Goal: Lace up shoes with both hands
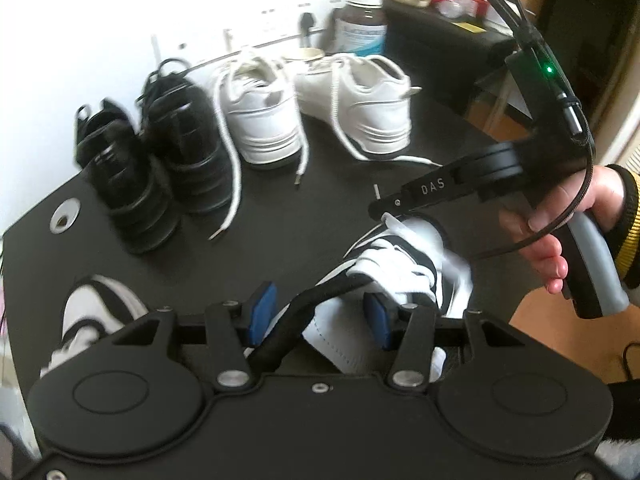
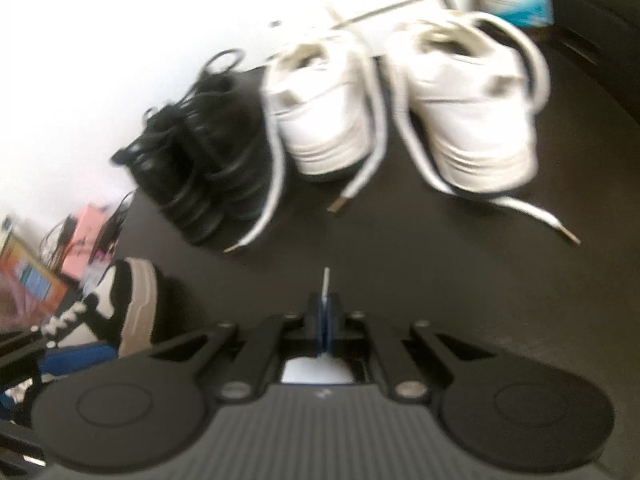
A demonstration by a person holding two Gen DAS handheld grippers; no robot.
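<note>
A black-and-white sneaker (image 1: 400,264) lies on the dark table (image 1: 280,232) just ahead of my left gripper (image 1: 320,316). The blue pads (image 1: 262,312) are closed on its black collar and white side. At the right a hand holds my right gripper (image 1: 380,208), shut on the tip of that sneaker's white lace (image 1: 390,220). In the right wrist view the right gripper (image 2: 324,316) pinches the lace, and the aglet (image 2: 327,276) sticks out past the closed pads. A black-and-white sneaker (image 2: 128,304) shows at the left edge of that view.
A second black-and-white sneaker (image 1: 92,312) lies at the near left. A pair of black shoes (image 1: 160,160) and two white sneakers (image 1: 260,112) (image 1: 360,100) with loose laces stand at the back. A bottle (image 1: 362,24) stands by the wall. The table ends at the right.
</note>
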